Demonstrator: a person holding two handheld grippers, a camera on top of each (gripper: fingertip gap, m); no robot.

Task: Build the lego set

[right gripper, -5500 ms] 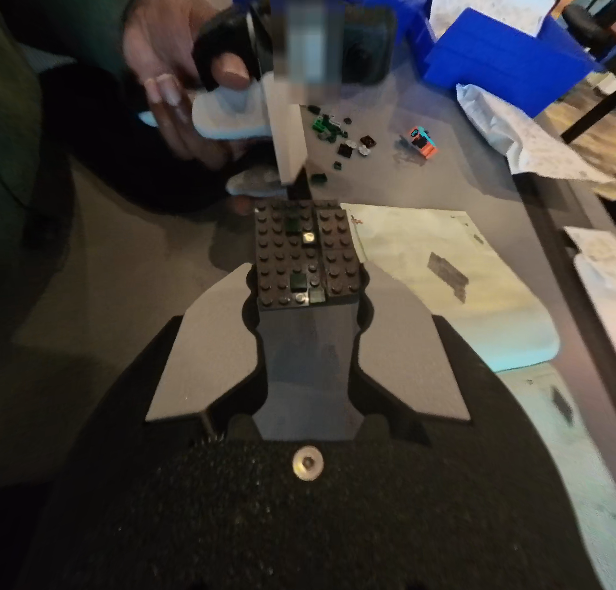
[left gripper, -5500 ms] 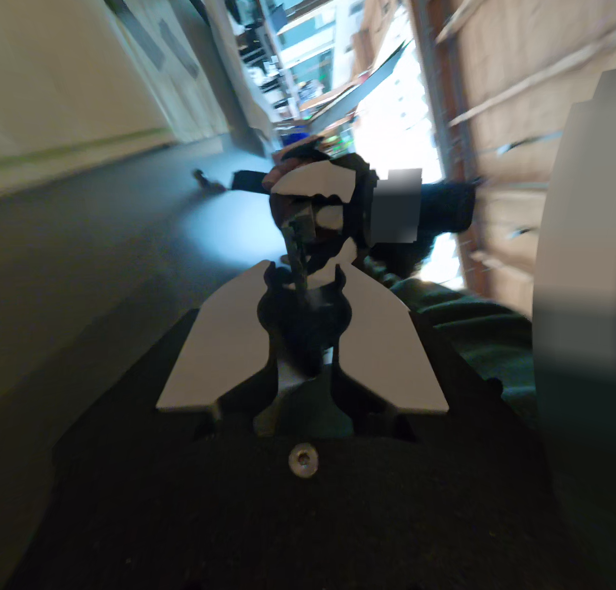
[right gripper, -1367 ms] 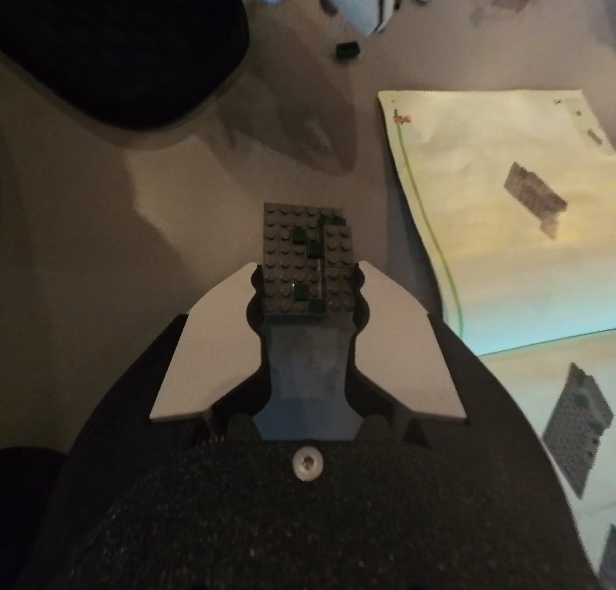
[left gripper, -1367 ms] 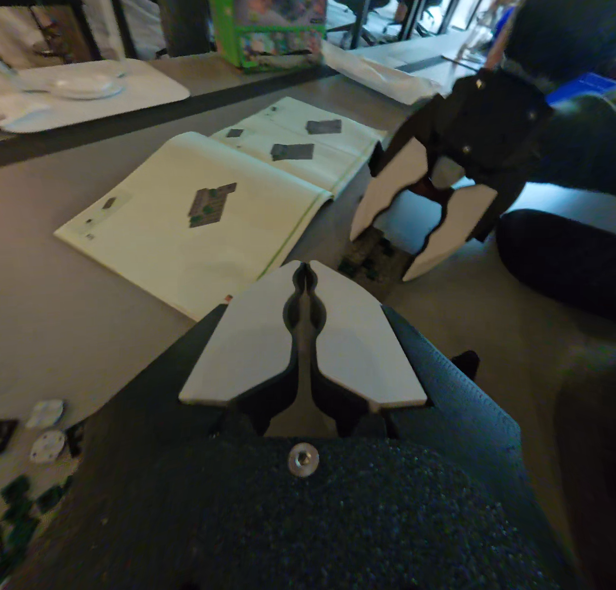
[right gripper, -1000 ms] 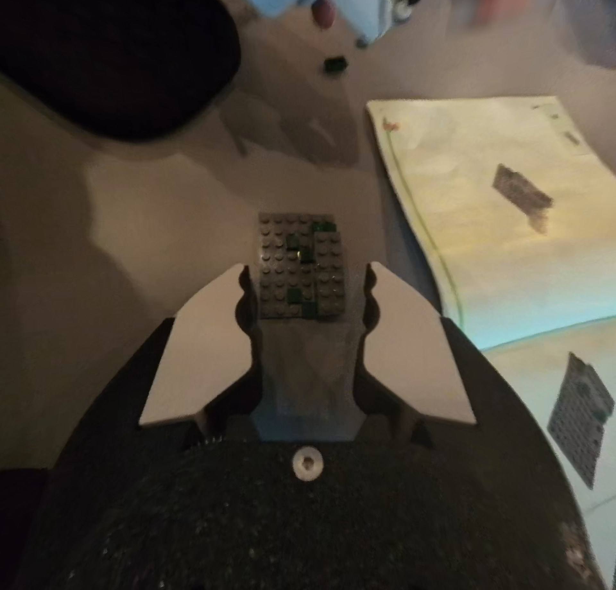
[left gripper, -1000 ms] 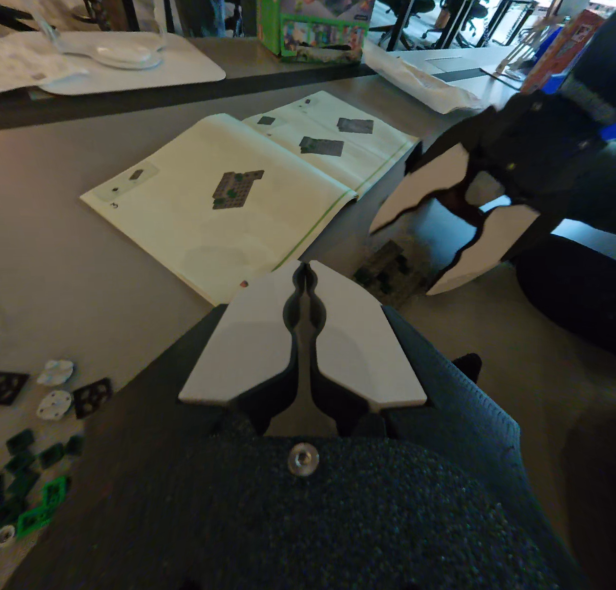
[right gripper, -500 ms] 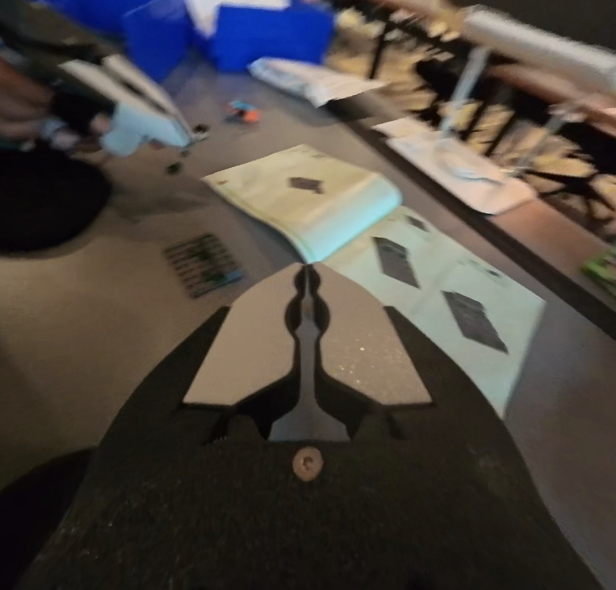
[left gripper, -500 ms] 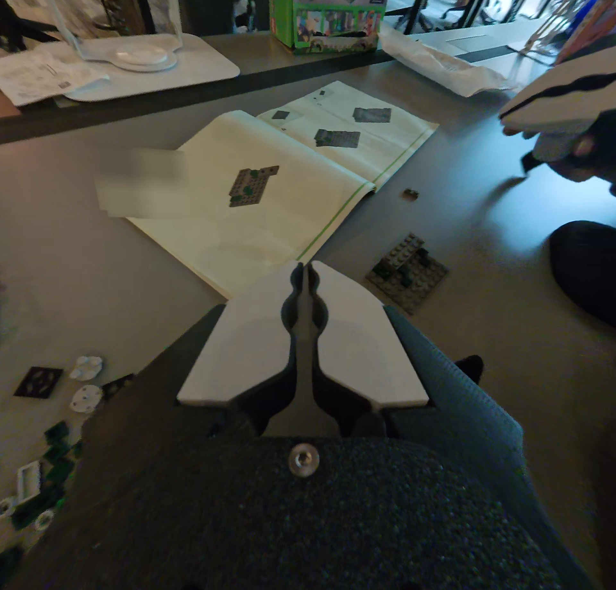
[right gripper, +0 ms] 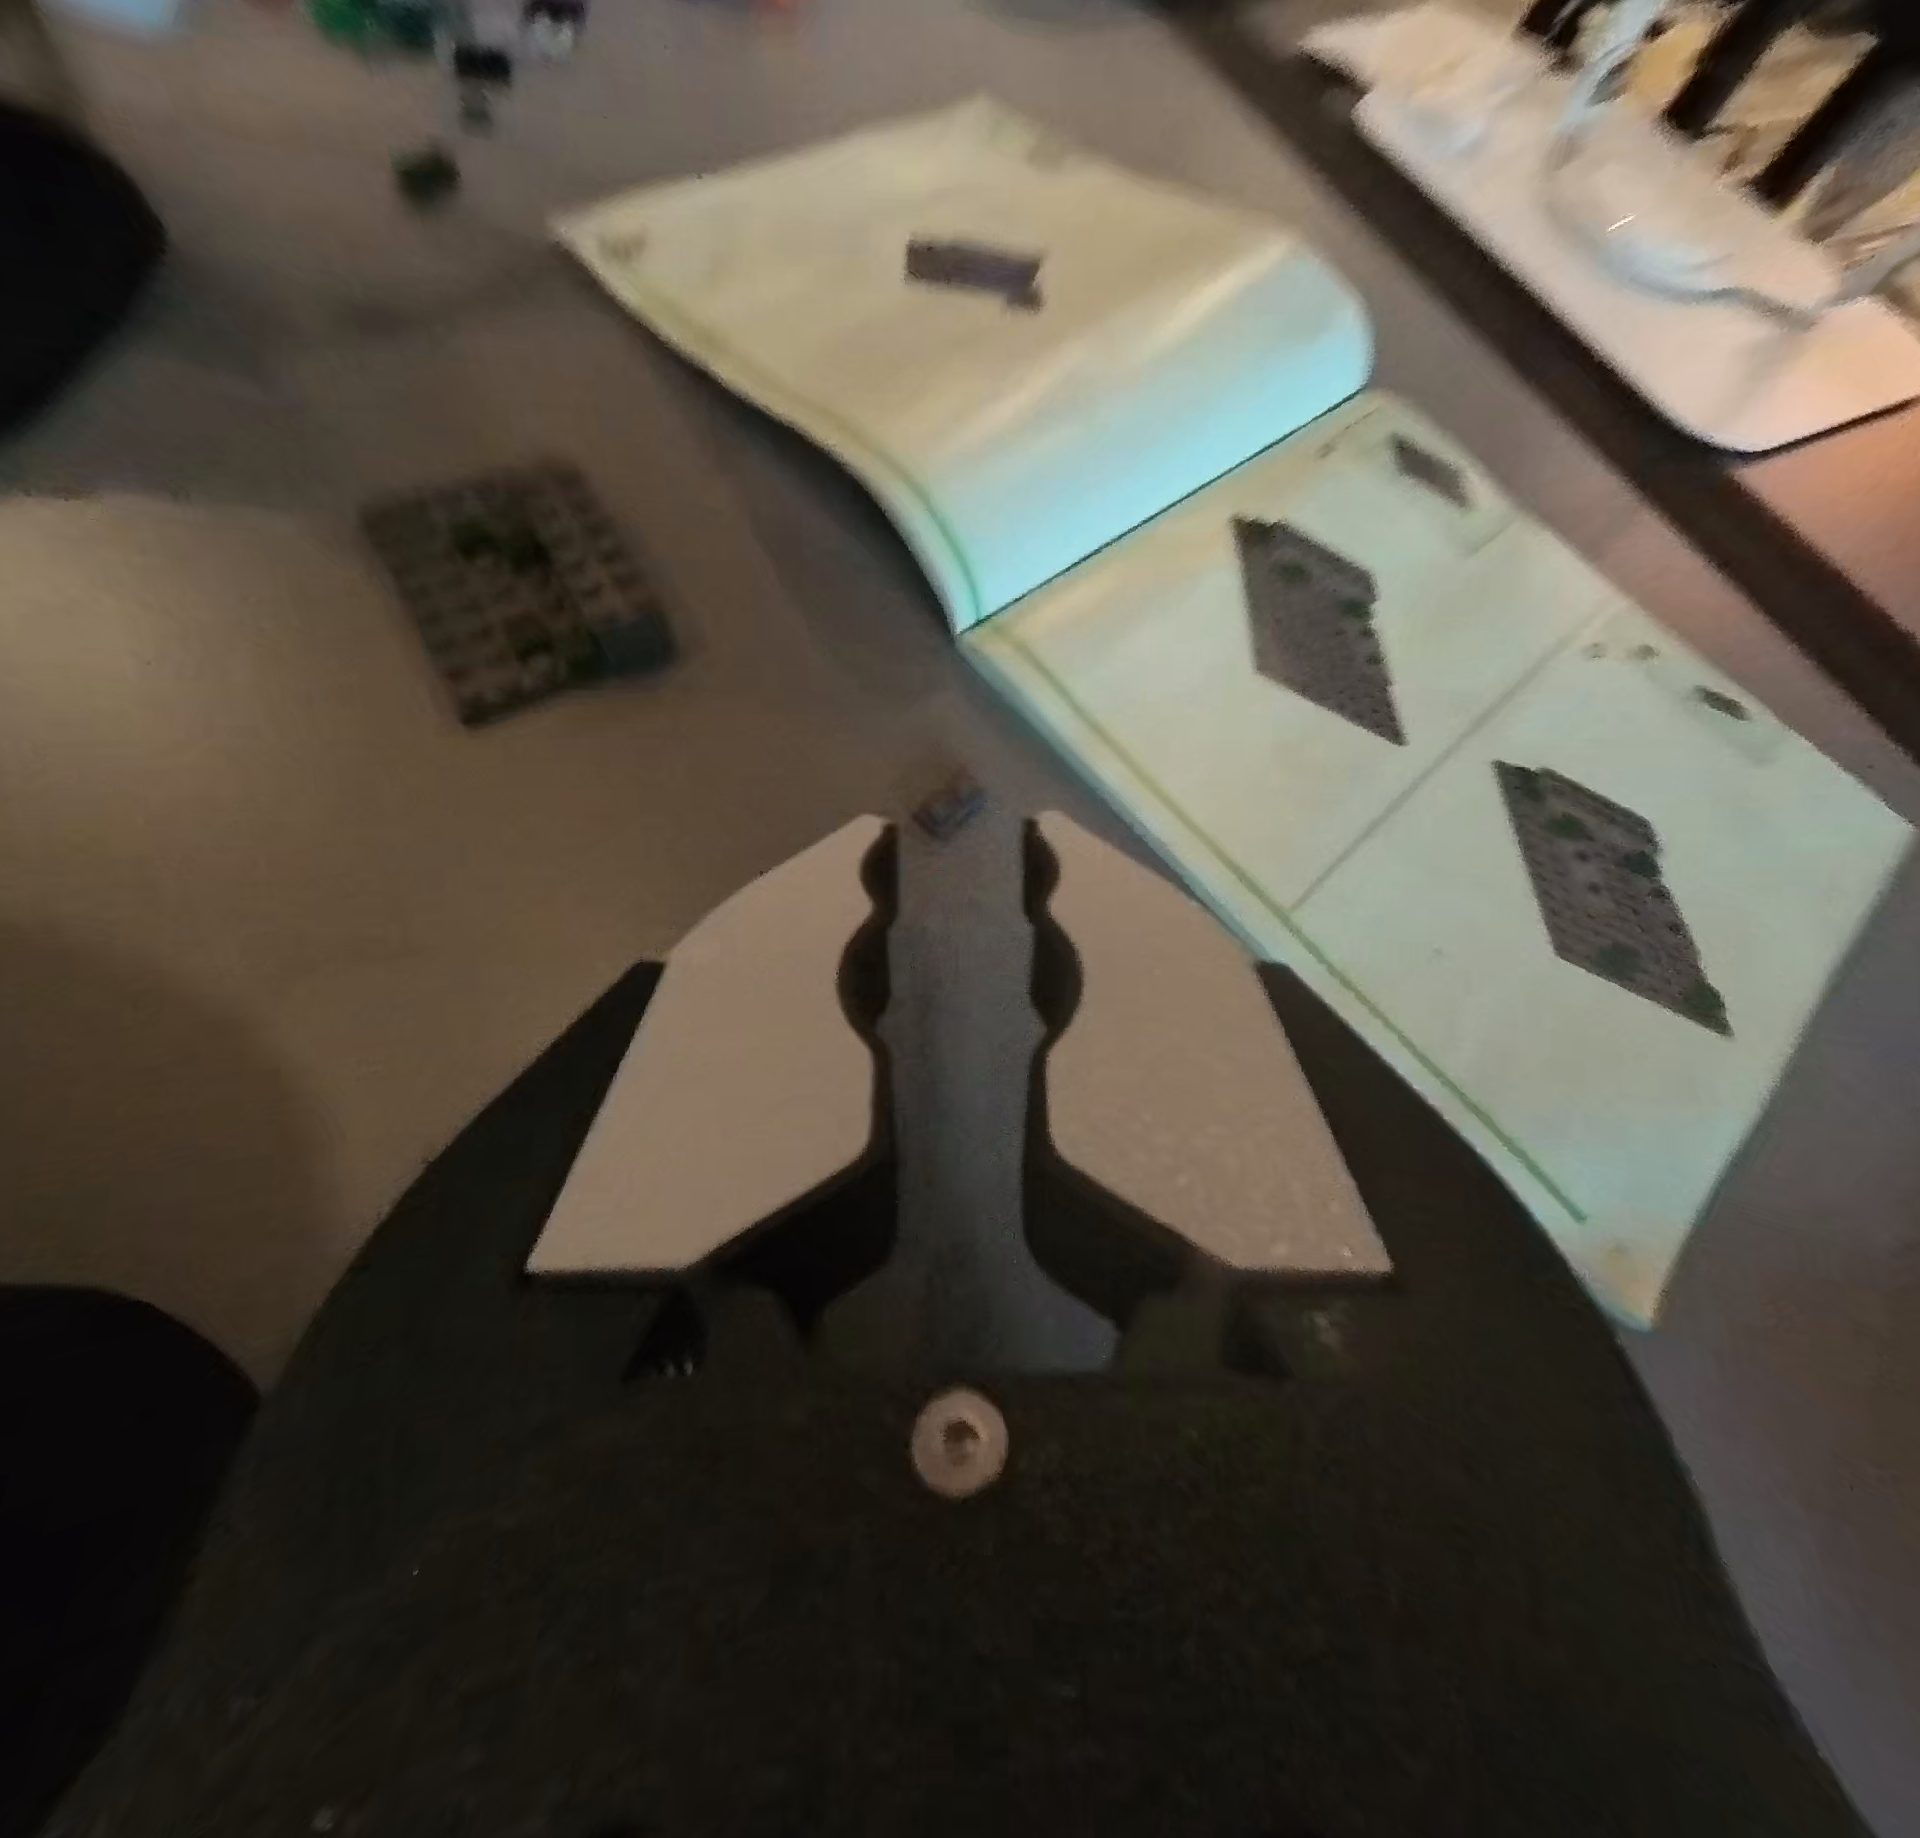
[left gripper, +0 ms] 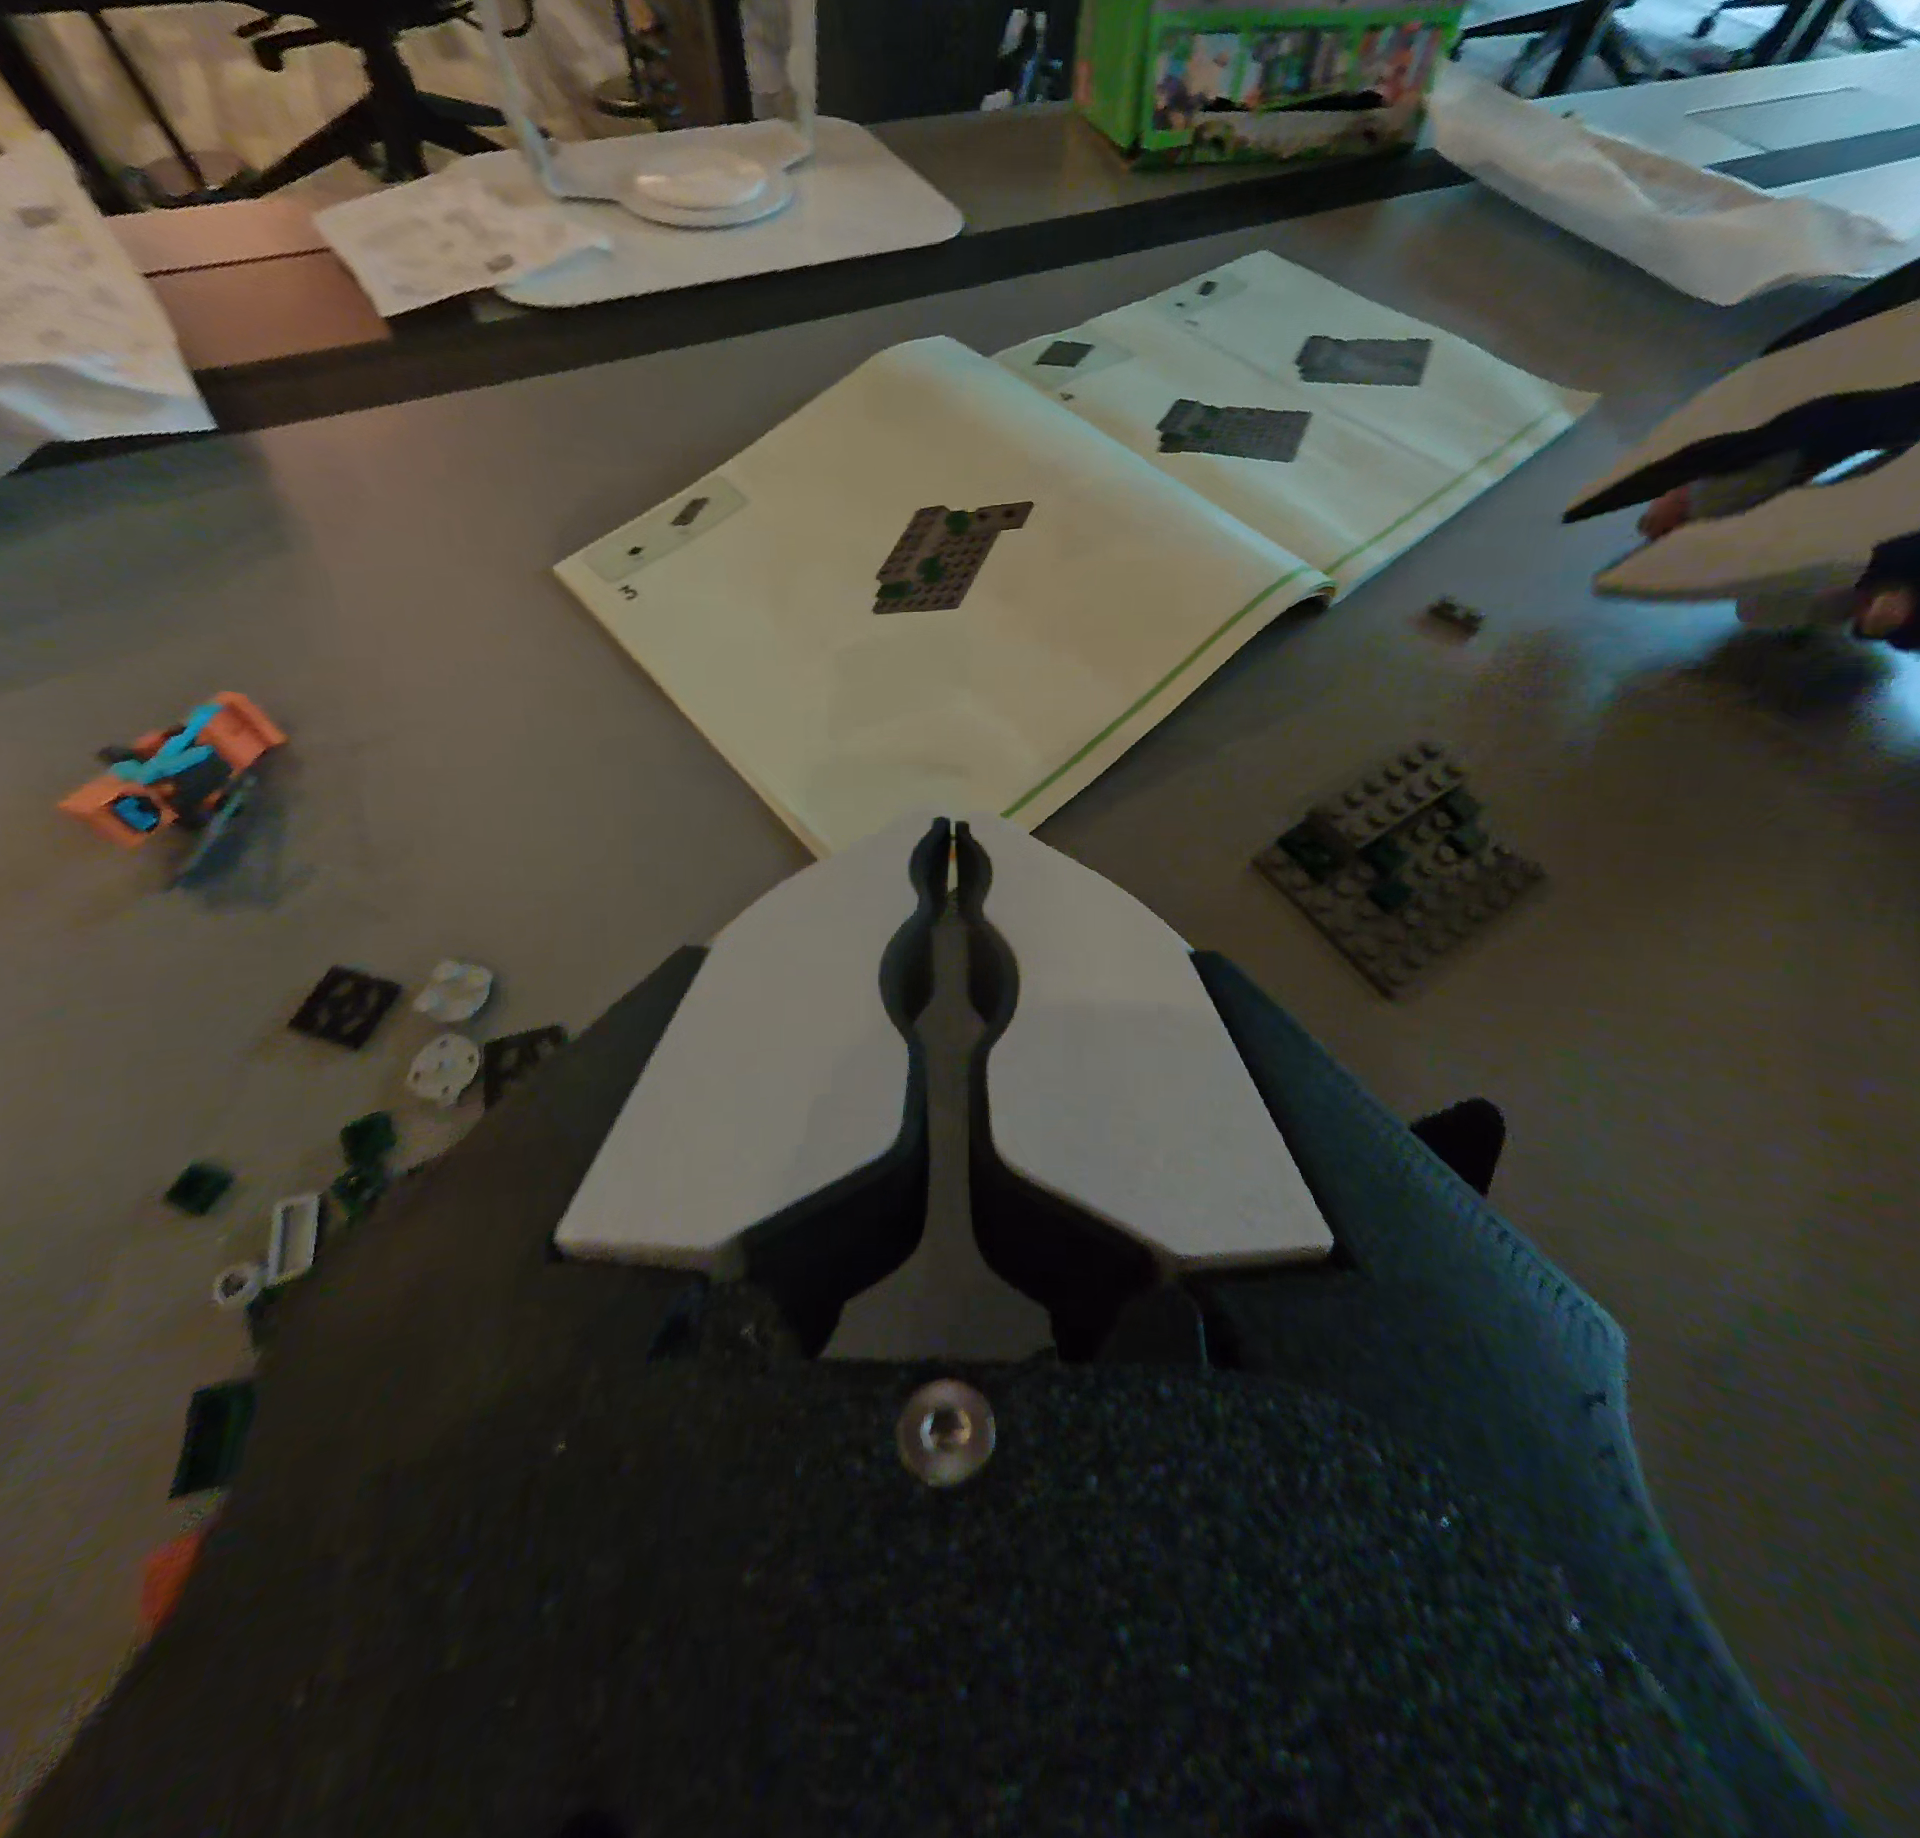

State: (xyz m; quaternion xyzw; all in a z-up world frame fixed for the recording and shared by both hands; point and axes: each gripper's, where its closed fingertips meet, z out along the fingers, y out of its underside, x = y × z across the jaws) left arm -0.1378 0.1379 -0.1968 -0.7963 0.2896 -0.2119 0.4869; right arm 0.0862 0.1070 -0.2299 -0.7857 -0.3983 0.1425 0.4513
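A grey baseplate with small green pieces on it lies on the table, right of my left gripper, which is shut and empty above the table. The open instruction booklet lies just beyond it. My right gripper is open, low over the table, with a small dark brick just ahead of its tips. That brick lies by the booklet's edge. The right gripper shows at the right edge of the left wrist view. The baseplate and booklet lie to the right gripper's left and front right.
Loose green, black and white pieces lie at the left. An orange and blue model sits further left. A green set box, a white lamp base and a plastic bag stand at the back. About 25 cm separates my left fingertips from my right. The small dark brick is closer to my right gripper, around 4 cm from its tips; the left tips are 25 cm off. The left camera catches it too, in the left wrist view.
My right gripper left the baseplate, swung right to the small brick by the booklet, shut on the way and is now open. My left gripper stayed shut and drew back.
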